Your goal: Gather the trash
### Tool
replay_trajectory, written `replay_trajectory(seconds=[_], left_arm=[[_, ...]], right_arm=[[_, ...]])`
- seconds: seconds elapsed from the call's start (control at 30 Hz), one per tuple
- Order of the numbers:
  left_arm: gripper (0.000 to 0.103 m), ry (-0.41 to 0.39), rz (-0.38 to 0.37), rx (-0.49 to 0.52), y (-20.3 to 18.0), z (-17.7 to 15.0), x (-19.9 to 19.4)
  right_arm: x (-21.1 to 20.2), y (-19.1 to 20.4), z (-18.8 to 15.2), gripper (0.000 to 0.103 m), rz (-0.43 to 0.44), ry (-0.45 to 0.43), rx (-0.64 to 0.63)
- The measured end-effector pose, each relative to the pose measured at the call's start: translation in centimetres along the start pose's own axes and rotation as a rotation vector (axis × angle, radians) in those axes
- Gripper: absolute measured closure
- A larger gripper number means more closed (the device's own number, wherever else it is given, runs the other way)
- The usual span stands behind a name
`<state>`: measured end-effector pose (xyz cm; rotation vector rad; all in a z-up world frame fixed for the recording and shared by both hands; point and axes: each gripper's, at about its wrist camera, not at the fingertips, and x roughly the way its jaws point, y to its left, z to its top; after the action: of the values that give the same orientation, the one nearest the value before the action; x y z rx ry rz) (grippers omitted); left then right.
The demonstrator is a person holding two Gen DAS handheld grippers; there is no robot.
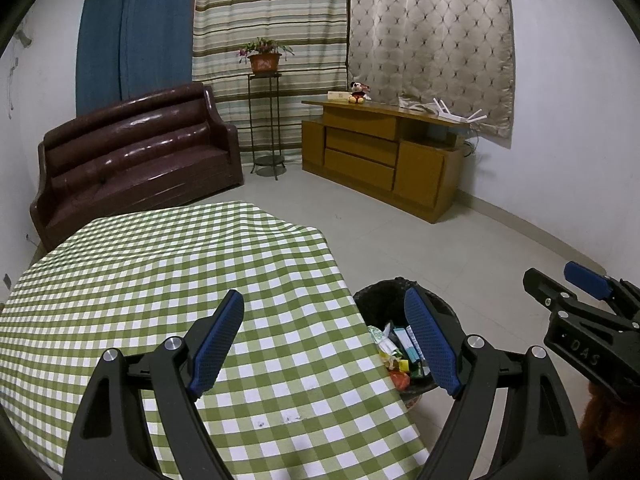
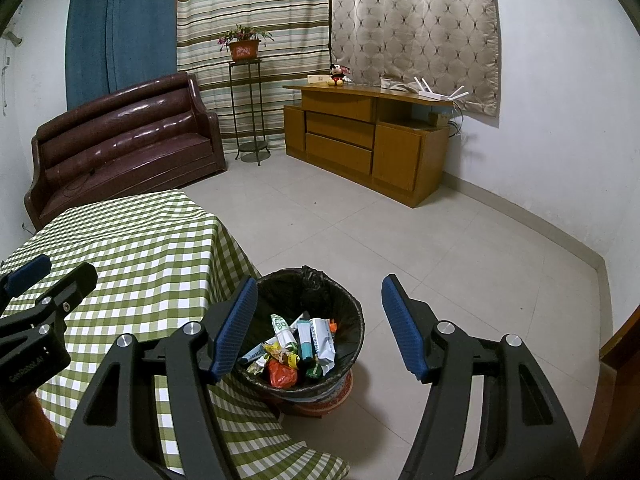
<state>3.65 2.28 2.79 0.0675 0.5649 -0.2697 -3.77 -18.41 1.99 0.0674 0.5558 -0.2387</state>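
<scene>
Both grippers — left gripper (image 1: 326,338), right gripper (image 2: 318,326) — hang with jaws apart, empty; scan the worktop (image 1: 160,280) for strays before leaving the bin (image 2: 352,312).

A home living room: a glossy dark-brown leather sofa (image 1: 136,148) against the wall, a low yellow-brown wooden cabinet (image 1: 380,152) carrying a small plush toy (image 1: 358,92), a potted plant in an orange pot (image 1: 264,58) on a thin metal stand, and long patterned curtains (image 1: 430,40).
</scene>
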Motion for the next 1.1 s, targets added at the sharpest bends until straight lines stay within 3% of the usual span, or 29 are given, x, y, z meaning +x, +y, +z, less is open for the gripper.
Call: replay_trajectory(seconds=[1.1], left_arm=[[0.021, 0.002, -0.019, -0.001, 0.04, 0.14, 0.17]], right_arm=[[-0.02, 0.15, 0.03, 0.040, 0.001, 0.002, -0.001]])
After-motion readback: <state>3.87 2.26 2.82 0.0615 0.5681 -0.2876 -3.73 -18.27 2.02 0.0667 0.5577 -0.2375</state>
